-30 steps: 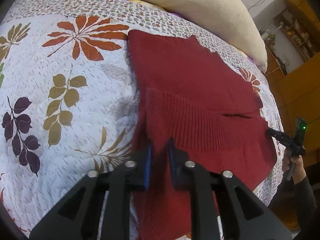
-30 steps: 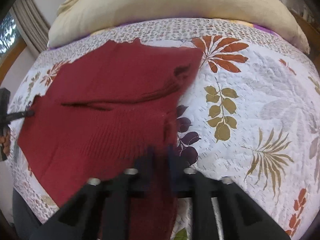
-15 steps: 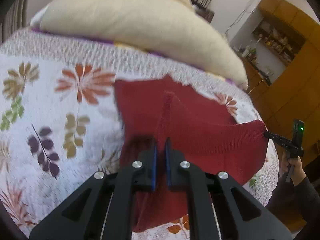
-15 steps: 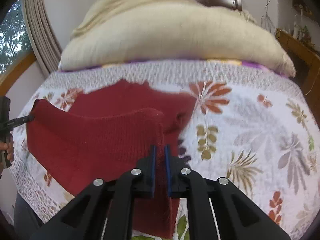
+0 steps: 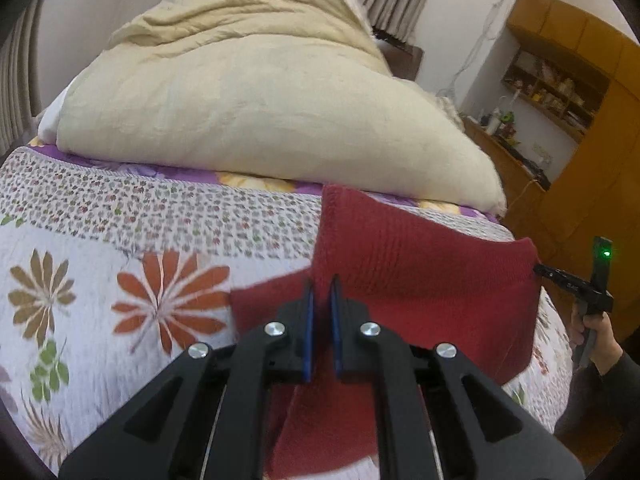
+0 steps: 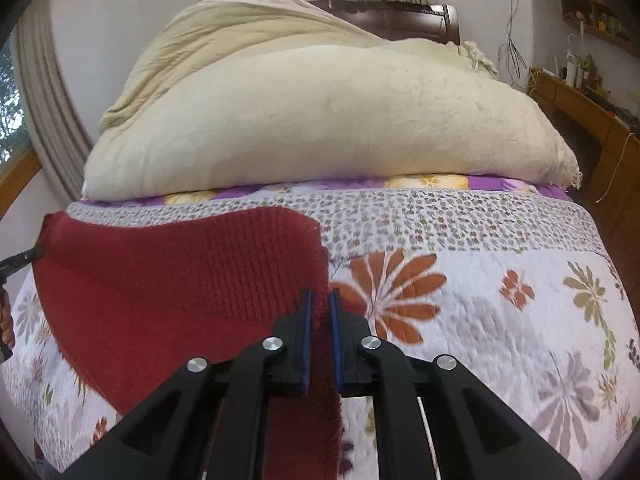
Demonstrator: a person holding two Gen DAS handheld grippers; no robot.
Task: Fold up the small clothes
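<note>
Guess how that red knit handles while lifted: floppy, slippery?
Likely floppy: the red knit sags in a curve between the right gripper and the left gripper. Probably not slippery; its ribbed, fuzzy surface should grip the pads. Seems thick, so fairly heavy for cloth.

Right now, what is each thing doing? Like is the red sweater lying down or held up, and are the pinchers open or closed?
Red sweater: lifted by two corners, lower part draped on the bed.
Left gripper: shut on the red sweater.
Right gripper: shut on the red sweater.
Cream blanket: bunched in a heap at the far end of the bed.
Floral quilt: spread flat.
</note>
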